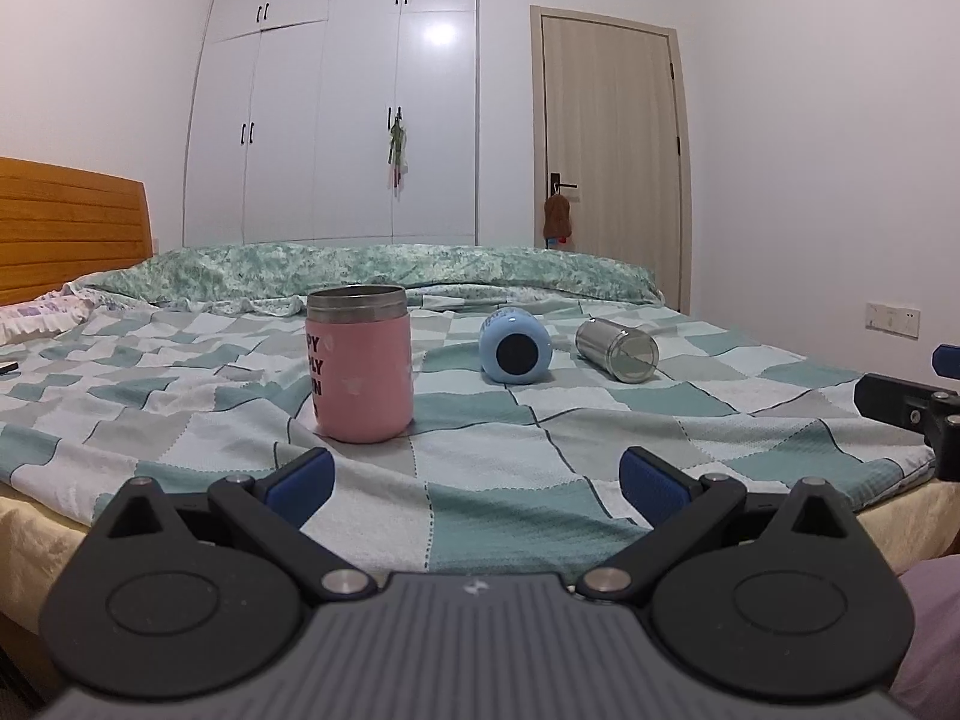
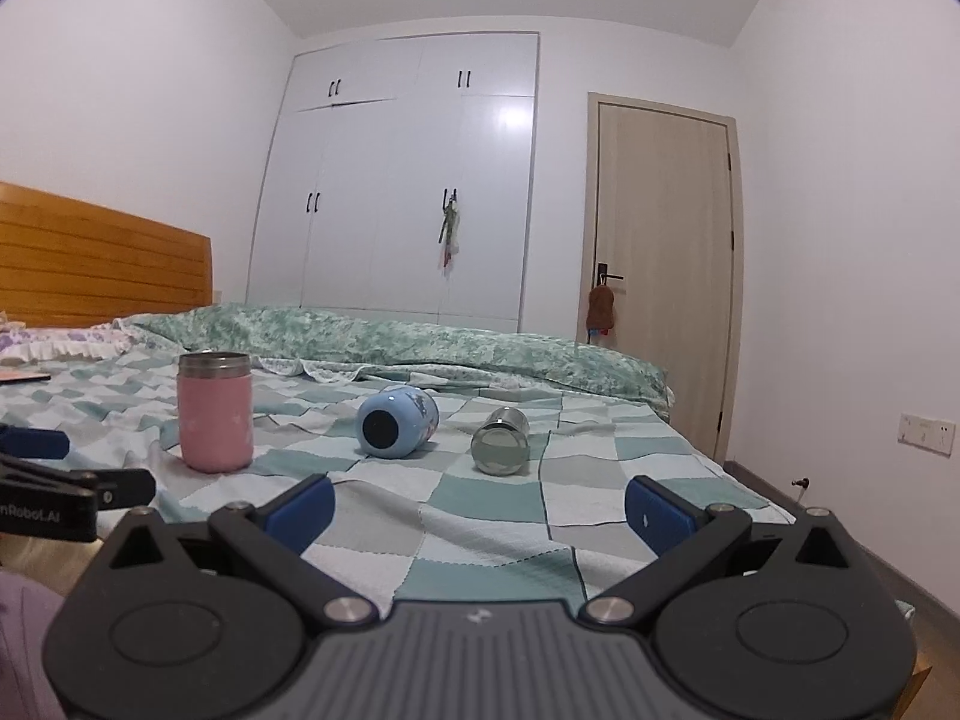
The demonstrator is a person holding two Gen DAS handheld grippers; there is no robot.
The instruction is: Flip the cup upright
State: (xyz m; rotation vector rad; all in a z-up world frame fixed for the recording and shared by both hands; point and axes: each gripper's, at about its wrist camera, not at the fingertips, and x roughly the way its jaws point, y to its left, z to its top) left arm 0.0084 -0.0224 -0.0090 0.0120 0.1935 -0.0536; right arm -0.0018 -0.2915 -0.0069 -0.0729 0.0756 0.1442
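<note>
Three cups rest on a bed with a checked green and white cover [image 1: 480, 438]. A pink cup [image 1: 360, 363] with a steel rim stands upright at the left; it also shows in the right wrist view [image 2: 215, 413]. A light blue cup [image 1: 515, 345] lies on its side, base toward me, also in the right wrist view [image 2: 397, 423]. A steel cup [image 1: 618, 349] lies on its side at the right, also in the right wrist view [image 2: 500, 441]. My left gripper [image 1: 477, 480] is open and empty, short of the pink cup. My right gripper [image 2: 480, 501] is open and empty, short of the lying cups.
A folded green quilt [image 1: 372, 273] lies across the far side of the bed. A wooden headboard [image 1: 66, 228] is at the left. A white wardrobe [image 1: 336, 102] and a door [image 1: 612, 162] stand behind. The bed's right edge drops to the floor [image 2: 912, 588].
</note>
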